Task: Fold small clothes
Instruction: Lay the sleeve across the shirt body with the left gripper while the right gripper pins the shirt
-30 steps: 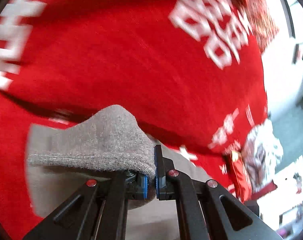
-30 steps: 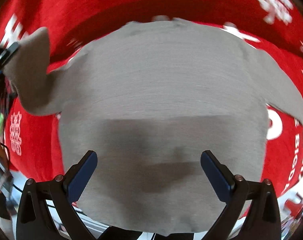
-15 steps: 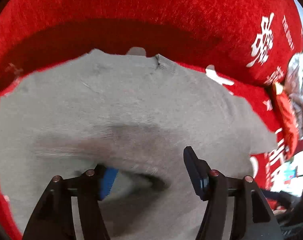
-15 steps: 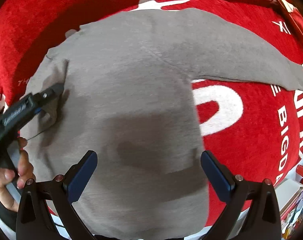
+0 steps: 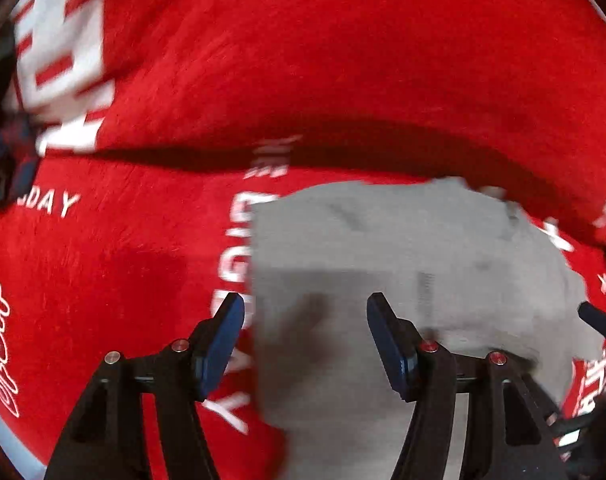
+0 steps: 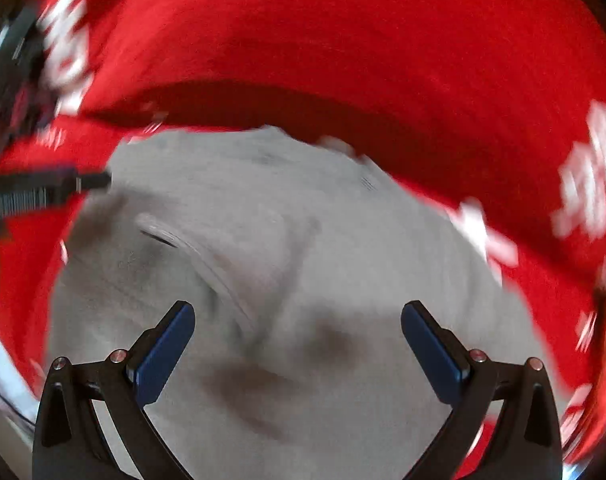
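A: We start at the left gripper [image 5: 305,332]; jaws spread wide, nothing between the blue pads [image 5: 219,344]; it hangs over the near left edge of the grey sweater [image 5: 383,248], one pad above red cloth, the other above grey knit.

B: Agreed; we log the right gripper [image 6: 297,340] the same, jaws wide apart, blue pads [image 6: 163,352] bare; it hovers over the middle of the sweater [image 6: 343,240], and we cannot tell whether the tips touch the knit.

A: Moving outward; in the right wrist view we see a sleeve folded in over the body, its ribbed cuff [image 6: 159,232] lying on the grey at left; creases run down toward the gripper.

B: From the left wrist view the sweater's left edge reads straight, with white lettering [image 5: 231,272] just beside it; the far edge is blurred.

A: Beyond that, the red blanket [image 5: 343,80] under the sweater everywhere; white characters printed on it, a dark fold running across behind the garment.

B: We note the left gripper's tip [image 6: 91,180] showing in the right wrist view, just beside the sweater's far left corner; the right gripper's tip [image 5: 595,318] shows at the right margin of the left wrist view; both frames smeared.
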Demonstrator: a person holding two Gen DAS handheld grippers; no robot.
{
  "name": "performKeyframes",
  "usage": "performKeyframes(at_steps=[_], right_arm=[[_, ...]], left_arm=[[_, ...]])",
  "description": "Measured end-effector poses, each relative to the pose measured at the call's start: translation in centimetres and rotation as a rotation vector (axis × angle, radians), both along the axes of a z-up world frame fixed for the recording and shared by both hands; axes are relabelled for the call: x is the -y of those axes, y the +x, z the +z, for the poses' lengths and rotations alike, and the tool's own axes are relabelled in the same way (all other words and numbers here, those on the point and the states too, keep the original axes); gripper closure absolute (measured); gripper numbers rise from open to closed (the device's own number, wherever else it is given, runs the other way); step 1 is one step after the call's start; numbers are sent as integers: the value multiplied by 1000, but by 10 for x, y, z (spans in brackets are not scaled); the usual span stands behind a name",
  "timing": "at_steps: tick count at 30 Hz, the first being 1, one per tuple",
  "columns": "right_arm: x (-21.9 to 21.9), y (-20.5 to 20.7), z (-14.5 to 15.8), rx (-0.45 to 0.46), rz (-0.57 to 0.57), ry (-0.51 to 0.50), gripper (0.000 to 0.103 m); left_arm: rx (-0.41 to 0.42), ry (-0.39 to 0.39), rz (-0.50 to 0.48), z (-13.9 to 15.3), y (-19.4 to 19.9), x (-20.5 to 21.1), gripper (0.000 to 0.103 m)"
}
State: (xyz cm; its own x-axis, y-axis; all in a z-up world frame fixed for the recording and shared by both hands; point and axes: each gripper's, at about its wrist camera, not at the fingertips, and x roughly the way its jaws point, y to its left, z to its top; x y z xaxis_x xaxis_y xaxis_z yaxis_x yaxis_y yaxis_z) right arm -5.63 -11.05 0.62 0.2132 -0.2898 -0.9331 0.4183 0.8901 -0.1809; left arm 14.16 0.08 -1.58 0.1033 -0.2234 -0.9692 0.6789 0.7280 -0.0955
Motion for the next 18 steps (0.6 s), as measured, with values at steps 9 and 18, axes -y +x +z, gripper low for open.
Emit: performKeyframes(at_steps=[9,18], right_arm=[[36,14,-16,46,-66,-8,88],[133,-157,-53,443,-874,588,51]], left_arm=[[-102,30,109,-43,44,-1,38],[-153,30,121,-54,56,-3,38]])
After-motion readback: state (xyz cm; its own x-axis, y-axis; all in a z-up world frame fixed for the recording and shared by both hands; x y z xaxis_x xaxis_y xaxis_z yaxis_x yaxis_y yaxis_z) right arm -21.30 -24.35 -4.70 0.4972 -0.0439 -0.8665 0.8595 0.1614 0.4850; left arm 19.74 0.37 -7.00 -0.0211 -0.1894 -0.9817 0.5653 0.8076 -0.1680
